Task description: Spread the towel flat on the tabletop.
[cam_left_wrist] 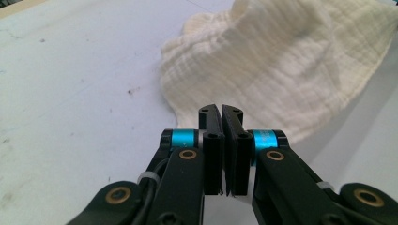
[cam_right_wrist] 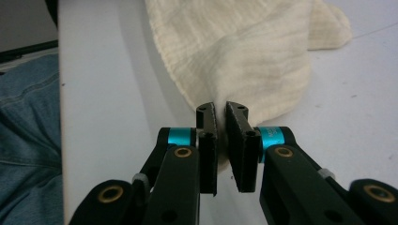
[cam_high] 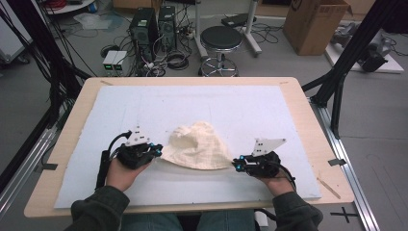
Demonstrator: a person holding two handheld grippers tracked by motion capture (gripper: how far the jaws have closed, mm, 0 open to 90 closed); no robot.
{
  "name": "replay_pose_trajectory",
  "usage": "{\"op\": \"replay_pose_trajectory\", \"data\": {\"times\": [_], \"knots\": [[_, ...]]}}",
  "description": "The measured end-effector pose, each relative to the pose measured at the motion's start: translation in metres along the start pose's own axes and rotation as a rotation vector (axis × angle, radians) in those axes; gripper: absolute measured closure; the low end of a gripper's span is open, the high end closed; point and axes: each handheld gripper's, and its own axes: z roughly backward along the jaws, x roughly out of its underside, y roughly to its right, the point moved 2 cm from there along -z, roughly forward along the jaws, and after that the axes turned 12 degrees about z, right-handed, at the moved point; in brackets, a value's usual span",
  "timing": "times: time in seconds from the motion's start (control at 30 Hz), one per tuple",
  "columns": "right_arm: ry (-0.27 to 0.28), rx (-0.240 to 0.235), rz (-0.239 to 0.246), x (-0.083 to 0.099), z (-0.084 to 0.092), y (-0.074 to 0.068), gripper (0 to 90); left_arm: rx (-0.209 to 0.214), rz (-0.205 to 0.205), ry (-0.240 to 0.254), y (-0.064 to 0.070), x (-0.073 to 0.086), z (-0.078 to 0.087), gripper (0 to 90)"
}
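Observation:
A cream muslin cloth (cam_high: 199, 144) lies bunched at the near middle of the white mat (cam_high: 216, 103), and its near edge is pulled out to both sides. My left gripper (cam_high: 158, 153) is at the cloth's left corner. In the left gripper view the jaws (cam_left_wrist: 220, 110) stand pressed together with the hem of the cloth (cam_left_wrist: 281, 61) running in at their tips. My right gripper (cam_high: 236, 164) is at the right corner. In the right gripper view a fold of the cloth (cam_right_wrist: 234, 47) is pinched between the tips of the jaws (cam_right_wrist: 220, 110).
The mat covers most of a wooden table (cam_high: 308, 110). Behind the table stand a black stool (cam_high: 220, 41), computer towers (cam_high: 144, 29) with cables and a cardboard box (cam_high: 312, 24). Black frame struts (cam_high: 346, 62) rise at both sides. The person's jeans (cam_right_wrist: 28, 131) are below the near table edge.

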Motion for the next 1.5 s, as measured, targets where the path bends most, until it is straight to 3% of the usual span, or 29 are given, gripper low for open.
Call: {"op": "replay_pose_trajectory", "data": {"times": [0.2,0.47,0.63,0.73,0.83,1.0,1.13,1.2,1.37,1.47,1.5], "knots": [[0.001,-0.034,0.027,-0.007,0.001,-0.020,82.9,-0.010,-0.035,0.010,0.011,0.024,0.025,86.7],[-0.041,-0.121,0.055,-0.008,-0.007,-0.050,82.8,0.002,-0.058,-0.011,0.024,0.055,0.044,86.5],[-0.059,-0.153,0.062,-0.007,-0.012,-0.058,81.2,0.051,-0.048,-0.030,0.027,0.069,0.047,85.1],[-0.043,-0.156,0.053,-0.010,-0.012,-0.058,71.9,0.080,-0.049,-0.019,0.028,0.066,0.049,76.1],[-0.006,-0.146,0.053,-0.016,-0.006,-0.055,68.1,0.098,-0.039,0.003,0.025,0.058,0.052,65.2],[0.034,-0.084,0.046,-0.028,0.003,-0.037,63.5,0.094,-0.039,0.031,0.018,0.036,0.049,54.1],[0.045,-0.042,0.050,-0.039,0.000,-0.017,62.3,0.107,-0.050,0.045,0.015,0.019,0.042,51.6],[0.045,-0.033,0.040,-0.044,-0.006,-0.005,61.0,0.109,-0.068,0.042,0.013,0.010,0.031,52.1],[0.027,-0.058,0.011,-0.049,-0.030,0.021,56.3,0.108,-0.044,0.011,0.001,0.000,-0.006,52.4],[0.023,-0.100,-0.033,-0.044,-0.042,0.034,53.7,0.101,-0.047,-0.032,-0.006,0.000,-0.027,53.3],[0.015,-0.110,-0.047,-0.042,-0.046,0.036,52.6,0.109,-0.054,-0.068,-0.008,0.001,-0.034,53.4]]}}
